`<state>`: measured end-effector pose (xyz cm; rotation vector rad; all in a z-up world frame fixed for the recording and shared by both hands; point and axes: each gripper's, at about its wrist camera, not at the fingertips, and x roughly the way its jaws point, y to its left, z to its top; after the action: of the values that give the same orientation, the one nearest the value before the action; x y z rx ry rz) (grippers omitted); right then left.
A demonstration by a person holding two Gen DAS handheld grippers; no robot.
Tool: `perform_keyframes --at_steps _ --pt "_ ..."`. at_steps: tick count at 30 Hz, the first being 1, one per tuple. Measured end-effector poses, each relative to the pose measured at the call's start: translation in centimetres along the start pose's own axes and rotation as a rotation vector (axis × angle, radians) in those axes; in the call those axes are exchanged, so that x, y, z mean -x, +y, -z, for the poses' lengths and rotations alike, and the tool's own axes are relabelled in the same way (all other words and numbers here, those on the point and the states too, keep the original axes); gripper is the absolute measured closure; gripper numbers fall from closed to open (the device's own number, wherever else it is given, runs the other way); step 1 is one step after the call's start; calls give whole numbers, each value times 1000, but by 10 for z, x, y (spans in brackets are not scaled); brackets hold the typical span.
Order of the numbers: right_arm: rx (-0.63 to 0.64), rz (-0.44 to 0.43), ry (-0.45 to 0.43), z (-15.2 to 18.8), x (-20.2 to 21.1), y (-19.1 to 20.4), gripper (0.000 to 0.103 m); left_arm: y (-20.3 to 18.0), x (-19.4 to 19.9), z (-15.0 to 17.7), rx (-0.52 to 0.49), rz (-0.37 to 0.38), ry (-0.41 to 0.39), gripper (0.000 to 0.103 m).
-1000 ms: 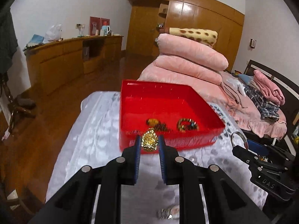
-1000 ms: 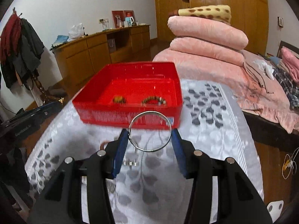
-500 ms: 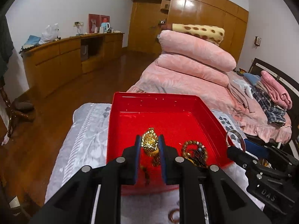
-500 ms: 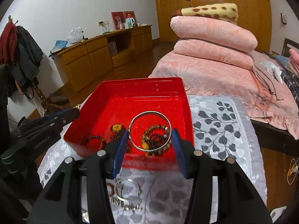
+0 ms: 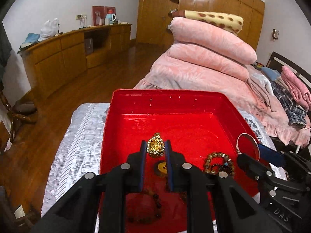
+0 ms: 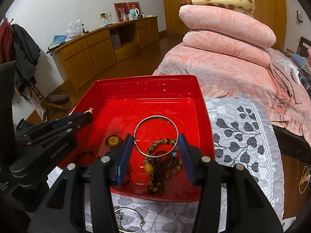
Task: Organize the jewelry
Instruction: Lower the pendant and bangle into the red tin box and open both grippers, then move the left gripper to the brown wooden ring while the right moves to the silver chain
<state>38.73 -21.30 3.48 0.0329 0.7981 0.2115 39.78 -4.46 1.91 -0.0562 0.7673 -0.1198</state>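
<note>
A red tray (image 5: 165, 104) (image 6: 143, 85) stands on a grey patterned cloth. My left gripper (image 5: 155, 150) is shut on a gold pendant (image 5: 155, 145) and holds it above the tray's left half. My right gripper (image 6: 155, 145) is shut on a silver bangle (image 6: 155, 119) and holds it above the tray's near right part; the bangle also shows in the left wrist view (image 5: 247, 136). In the tray lie a beaded bracelet (image 5: 218, 162) (image 6: 163, 163), a round amber piece (image 5: 162, 168) (image 6: 113, 141) and dark bead strings (image 5: 157, 203).
Loose silver jewelry (image 6: 126, 219) lies on the cloth (image 6: 239, 136) in front of the tray. Pink folded bedding (image 5: 210, 58) is stacked behind the tray. A wooden sideboard (image 5: 73, 52) runs along the left wall. A coat stand (image 6: 17, 44) stands at the left.
Both grippers have moved forward from in front of the tray to above its inside, each still holding its piece.
</note>
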Motion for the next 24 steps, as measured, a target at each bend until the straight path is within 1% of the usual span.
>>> perform_keyframes --at_steps 1,2,3,4,6,8,9,13,15,17,19,24 --pt "0 2 2 0 -2 -1 56 1 -2 1 1 -1 7 81" --pt "-1 8 5 0 -3 -1 54 2 -3 1 4 -2 12 76" --pt "0 13 5 1 -4 -2 43 4 -3 2 13 3 10 63" --pt "-2 19 0 1 -4 -2 36 5 -2 2 17 8 2 55" --pt "-4 28 -14 1 -1 -5 36 7 1 2 17 8 -12 51" --pt "-13 19 -26 1 4 -7 35 8 6 3 19 15 -24 47" --pt "-18 20 -33 0 6 -10 34 8 9 2 20 15 -31 43" --pt "-37 28 -63 3 19 -17 27 13 25 4 20 -3 -64 36" --pt "-48 32 -71 6 25 -21 26 16 33 5 26 -12 -76 33" --pt "-58 34 -78 11 33 -24 24 21 43 10 27 -22 -88 31" --pt "-63 41 -84 19 41 -26 21 25 53 18 24 -31 -94 26" --pt "-63 63 -81 44 59 -27 17 35 76 40 22 -46 -109 16"
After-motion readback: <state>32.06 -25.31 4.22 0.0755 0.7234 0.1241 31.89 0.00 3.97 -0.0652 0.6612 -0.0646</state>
